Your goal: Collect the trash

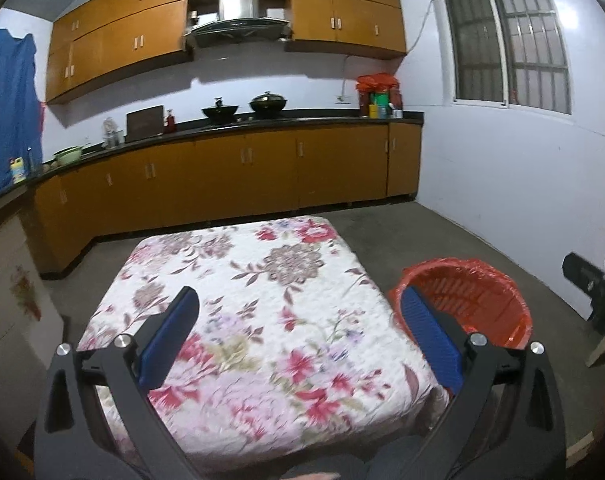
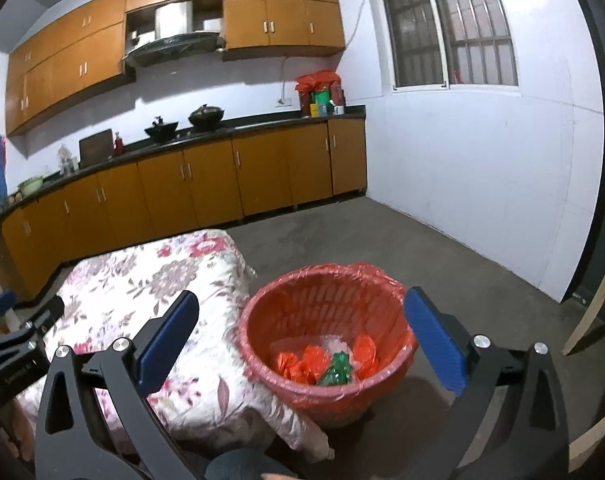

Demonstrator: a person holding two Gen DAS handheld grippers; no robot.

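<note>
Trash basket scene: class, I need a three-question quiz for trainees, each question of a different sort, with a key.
1. True or false: the red basket stands on the floor beside the floral-covered table.
2. Which item in the basket is not orange-red? A) a green wrapper B) a blue can C) a yellow cup
3. Fill in: the left gripper and the right gripper both stand ____, holding nothing.

Key: 1 true; 2 A; 3 open.
</note>
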